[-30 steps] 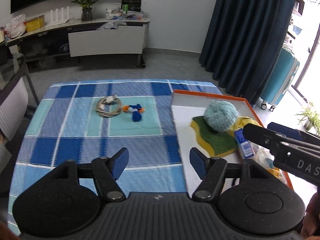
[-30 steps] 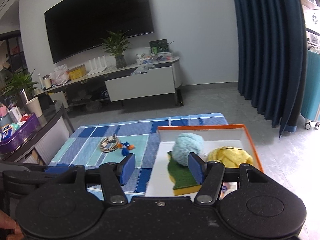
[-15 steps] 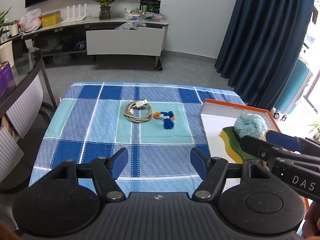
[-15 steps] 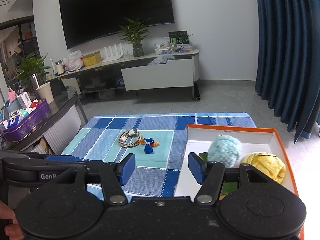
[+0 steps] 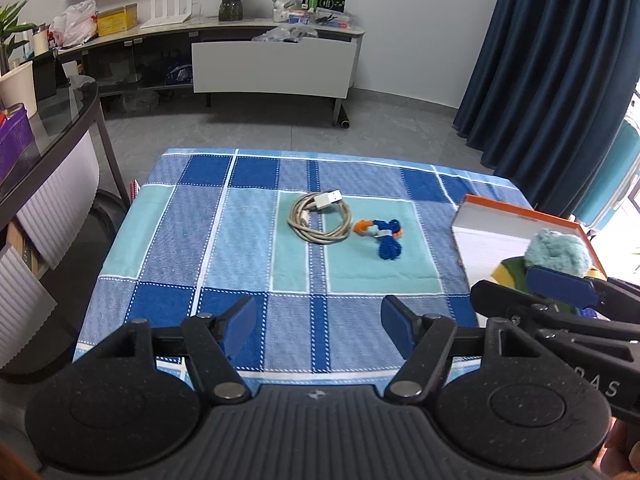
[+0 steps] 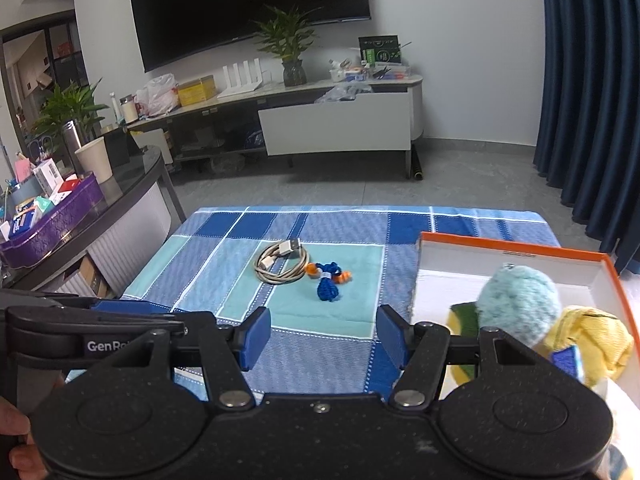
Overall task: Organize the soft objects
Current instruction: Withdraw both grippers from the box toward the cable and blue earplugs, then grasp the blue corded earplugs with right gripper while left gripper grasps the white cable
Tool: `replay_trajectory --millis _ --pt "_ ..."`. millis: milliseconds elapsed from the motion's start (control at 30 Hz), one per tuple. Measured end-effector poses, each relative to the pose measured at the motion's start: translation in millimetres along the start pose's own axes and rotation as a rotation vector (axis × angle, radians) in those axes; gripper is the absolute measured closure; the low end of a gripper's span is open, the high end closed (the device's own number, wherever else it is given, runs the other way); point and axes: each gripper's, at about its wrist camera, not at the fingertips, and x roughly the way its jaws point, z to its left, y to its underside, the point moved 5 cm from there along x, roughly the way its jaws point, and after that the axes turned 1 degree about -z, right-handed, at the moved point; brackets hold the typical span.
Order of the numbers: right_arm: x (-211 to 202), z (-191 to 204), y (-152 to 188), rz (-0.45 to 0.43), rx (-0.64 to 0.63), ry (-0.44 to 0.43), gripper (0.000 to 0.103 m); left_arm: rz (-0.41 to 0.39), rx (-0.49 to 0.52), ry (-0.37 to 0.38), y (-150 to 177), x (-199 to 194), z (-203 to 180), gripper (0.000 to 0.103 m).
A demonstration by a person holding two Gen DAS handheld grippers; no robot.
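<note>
Blue checked tablecloth (image 5: 224, 248) covers table. Orange-rimmed white box (image 6: 520, 258) on right side, holding teal fluffy ball (image 6: 516, 304), yellow soft item (image 6: 596, 340), green-yellow sponge (image 6: 464, 314). Coiled beige cable (image 5: 320, 222) mid-cloth, plug pointing far-right. Blue-orange knotted rope (image 5: 384, 236) touching its right side, long axis near-far. Left gripper (image 5: 316, 326) and right gripper (image 6: 322, 334): 2 jaws apart, nothing between, above near edge.

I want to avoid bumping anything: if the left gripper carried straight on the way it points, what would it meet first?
Probably bare checked tablecloth: nothing lies between the open left gripper and the cloth. The coiled cable sits farther along; depth is uncertain.
</note>
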Motion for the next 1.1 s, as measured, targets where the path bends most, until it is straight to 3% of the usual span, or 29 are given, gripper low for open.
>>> replay_trajectory --millis 667,833,1100 --pt "93 -10 -10 0.106 0.042 0.023 0.036 0.030 -0.022 -0.024 -13 45 35 0.030" --pt "115 -11 -15 0.115 0.059 0.035 0.025 0.037 -0.039 -0.016 -14 56 39 0.030" --pt "150 -4 -18 0.129 0.094 0.054 0.024 0.038 -0.040 -0.020 -16 65 45 0.030"
